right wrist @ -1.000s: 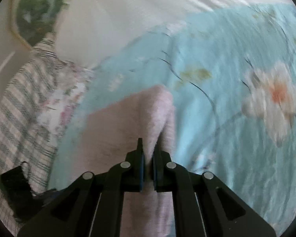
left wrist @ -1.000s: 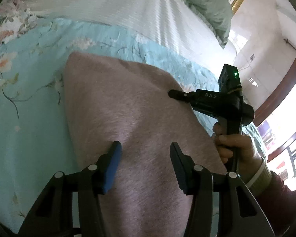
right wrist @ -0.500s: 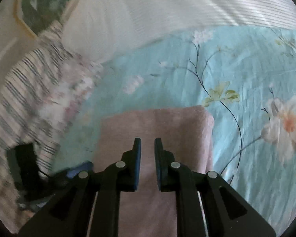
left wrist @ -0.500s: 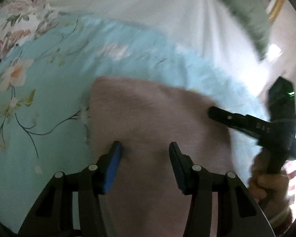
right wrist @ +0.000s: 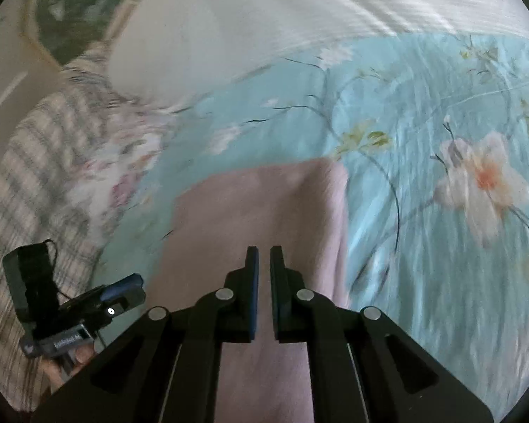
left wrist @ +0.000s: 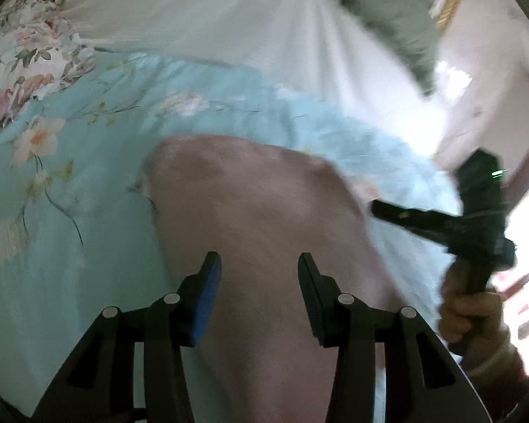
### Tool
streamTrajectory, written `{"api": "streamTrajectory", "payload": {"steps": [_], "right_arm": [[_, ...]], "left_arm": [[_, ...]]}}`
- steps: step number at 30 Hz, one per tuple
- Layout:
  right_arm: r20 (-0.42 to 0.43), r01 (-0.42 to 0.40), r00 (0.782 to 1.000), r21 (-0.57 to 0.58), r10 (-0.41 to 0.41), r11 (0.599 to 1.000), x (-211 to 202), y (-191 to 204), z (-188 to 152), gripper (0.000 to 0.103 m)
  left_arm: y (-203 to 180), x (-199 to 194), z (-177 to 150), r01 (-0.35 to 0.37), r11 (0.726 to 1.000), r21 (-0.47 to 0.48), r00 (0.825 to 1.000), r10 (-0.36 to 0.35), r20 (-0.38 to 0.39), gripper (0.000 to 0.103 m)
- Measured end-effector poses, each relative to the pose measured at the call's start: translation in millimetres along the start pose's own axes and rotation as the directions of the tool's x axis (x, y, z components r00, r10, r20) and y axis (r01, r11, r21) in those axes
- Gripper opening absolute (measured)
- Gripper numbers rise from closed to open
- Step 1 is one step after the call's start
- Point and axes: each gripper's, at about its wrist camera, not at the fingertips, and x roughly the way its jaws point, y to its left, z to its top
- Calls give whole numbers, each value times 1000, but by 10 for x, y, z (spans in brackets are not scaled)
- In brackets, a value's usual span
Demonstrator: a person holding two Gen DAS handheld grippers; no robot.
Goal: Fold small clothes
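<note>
A folded pink garment (left wrist: 257, 211) lies flat on the light blue floral bedspread (left wrist: 70, 183). My left gripper (left wrist: 259, 271) hovers over its near part, jaws wide open and empty. In the right wrist view the same garment (right wrist: 264, 211) lies under my right gripper (right wrist: 264, 264), whose jaws stand a narrow gap apart with nothing between them. The right gripper also shows in the left wrist view (left wrist: 381, 208), off the garment's right edge. The left gripper shows at the lower left of the right wrist view (right wrist: 123, 285).
White striped bedding (left wrist: 229, 21) and a green pillow (left wrist: 381, 10) lie beyond the bedspread. A plaid and floral pillow (right wrist: 46, 162) sits left in the right wrist view. A wall and window are at the right (left wrist: 493, 70).
My right gripper let go of the garment's corner, which now lies flat, and drew back to the right. Both grippers pulled back toward the near edge; the left stayed open.
</note>
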Motion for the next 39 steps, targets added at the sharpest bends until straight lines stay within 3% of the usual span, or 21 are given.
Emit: {"api": "streamTrajectory", "payload": {"steps": [3, 6, 8, 10, 11, 14, 17, 20, 23, 27, 37, 39], "right_arm": [[1, -55, 998, -4, 55, 998, -215, 77, -319, 7], [-13, -86, 996, -13, 86, 996, -282, 124, -643, 7], [-38, -64, 997, -31, 62, 997, -212, 136, -792, 7], [-72, 58, 996, -39, -60, 998, -57, 54, -897, 7], [-74, 98, 992, -28, -100, 995, -17, -9, -933, 7], [-51, 57, 997, 38, -55, 998, -82, -110, -983, 7], [-24, 18, 1000, -7, -18, 1000, -269, 19, -1034, 7], [-15, 17, 1000, -54, -18, 998, -410, 94, -1182, 8], [-45, 143, 988, -69, -147, 987, -341, -37, -1348, 8], [-29, 114, 993, -5, -114, 993, -321, -190, -1405, 8], [-12, 123, 992, -12, -123, 992, -358, -188, -1465, 8], [-11, 130, 991, -14, -130, 991, -368, -168, -1481, 8]], "left_arm": [[-141, -220, -274, 75, 997, 5, 997, -75, 24, 44], [-219, -223, -562, 85, 996, 24, 996, -85, 0, 45], [-200, -54, -686, 15, 1000, 18, 998, -14, -67, 42], [-131, 63, -796, -19, 1000, 9, 994, 20, -107, 31], [-110, 54, -810, -16, 1000, 0, 994, 16, -106, 31], [-115, -107, -805, 15, 999, -29, 997, -17, -79, 31], [-196, -244, -876, 29, 1000, -4, 998, -29, -60, 32], [-270, -231, -988, 8, 999, 32, 997, -6, -71, 32], [-324, -96, -1111, -62, 995, 79, 992, 71, -105, 31], [-477, -64, -1159, -129, 981, 142, 987, 141, -82, 35], [-440, -57, -1175, -137, 984, 111, 988, 144, -63, 35], [-403, -95, -1187, -132, 989, 66, 990, 135, -44, 36]]}}
